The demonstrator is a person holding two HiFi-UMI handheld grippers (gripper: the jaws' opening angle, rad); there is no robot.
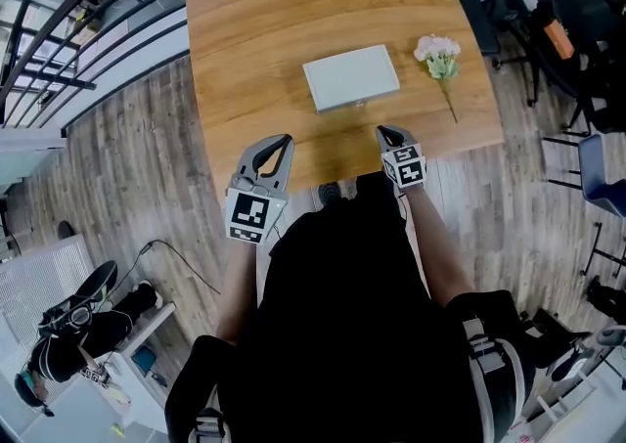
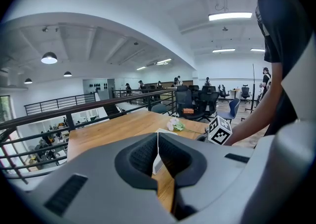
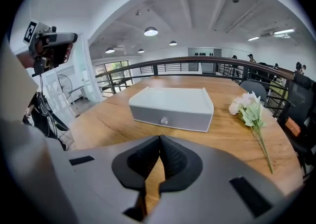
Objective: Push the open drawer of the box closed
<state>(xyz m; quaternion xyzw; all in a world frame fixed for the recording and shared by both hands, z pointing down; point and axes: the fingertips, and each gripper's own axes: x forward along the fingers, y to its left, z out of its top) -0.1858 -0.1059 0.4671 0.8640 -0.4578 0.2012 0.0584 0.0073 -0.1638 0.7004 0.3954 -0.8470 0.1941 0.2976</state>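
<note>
Bright, even light from ceiling lamps [image 3: 150, 31] — soft shadows, mostly sharp — with strong fisheye bending at the edges.

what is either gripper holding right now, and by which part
Nothing is held. The left gripper and the right gripper each have their jaws together with nothing between them, both short of the box on the table.

Bare counter [image 1: 245, 40] runs from the near edge up to the box [image 1: 351, 77], and along the box's left side. Flowers [image 1: 439, 58] lie near the box's right side, towards the right edge.
</note>
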